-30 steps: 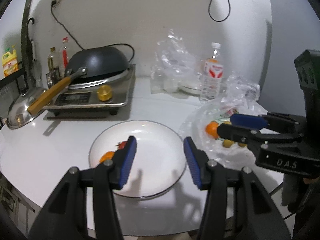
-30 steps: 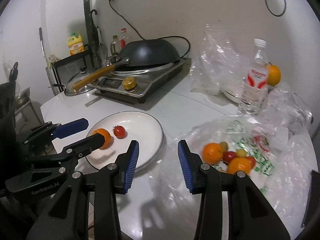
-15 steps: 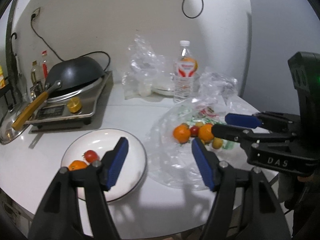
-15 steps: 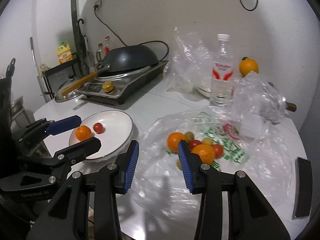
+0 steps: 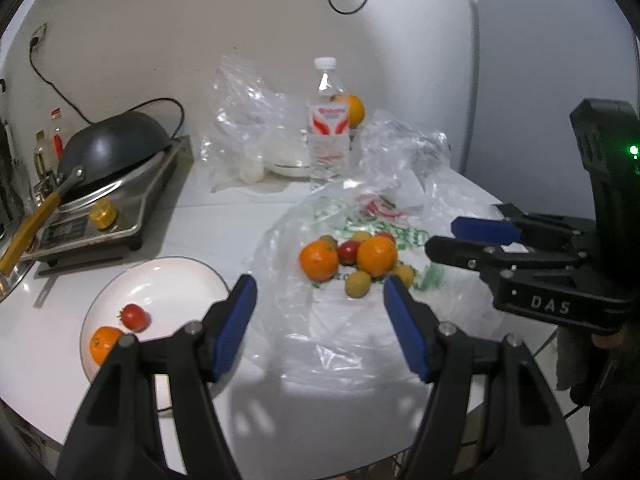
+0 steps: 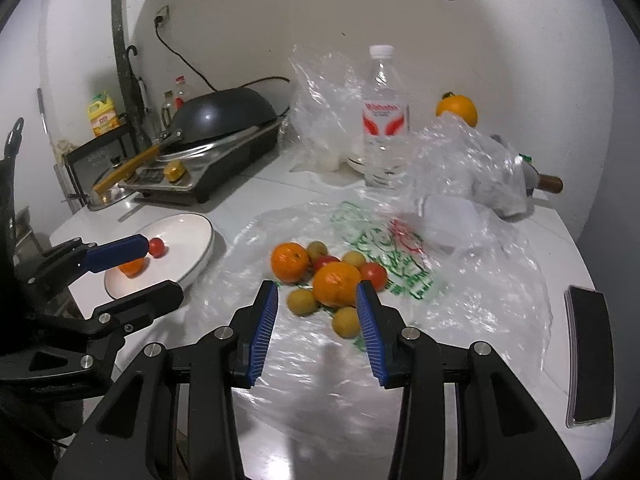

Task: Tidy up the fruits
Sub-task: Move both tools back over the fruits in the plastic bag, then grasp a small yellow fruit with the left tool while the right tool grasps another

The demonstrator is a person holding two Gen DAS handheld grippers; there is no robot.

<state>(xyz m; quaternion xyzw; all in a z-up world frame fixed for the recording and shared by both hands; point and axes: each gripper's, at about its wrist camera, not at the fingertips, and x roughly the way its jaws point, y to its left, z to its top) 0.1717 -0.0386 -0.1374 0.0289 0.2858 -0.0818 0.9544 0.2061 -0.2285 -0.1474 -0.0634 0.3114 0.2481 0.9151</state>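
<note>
Fruit sorting is partway through on a cluttered kitchen counter [image 5: 224, 224]: one orange [image 5: 103, 344] and one tomato [image 5: 135, 317] already sit on the white plate [image 5: 168, 280], while the main fruit pile [image 6: 324, 276] waits on a flattened plastic bag [image 6: 460, 304]. The right claw [image 6: 316, 312] hangs wide and empty just short of the pile, lined up with the nearer orange [image 6: 337, 284]; the left claw [image 5: 318, 316] is likewise spread wide with nothing in it, between plate and pile. Judging by the line-up, the next move is a pick of that orange, which calls for a clean drop past the small yellow-green fruits [image 6: 303, 302] crowding its base, possibly touching it, though glare off the plastic blurs the contact. Open counter lies between plate and bag for the carry. The water bottle [image 6: 384, 120] and the stove [image 6: 208, 168] stand well back, and the dark phone-like slab [image 6: 588, 356] lies near the right edge.
</note>
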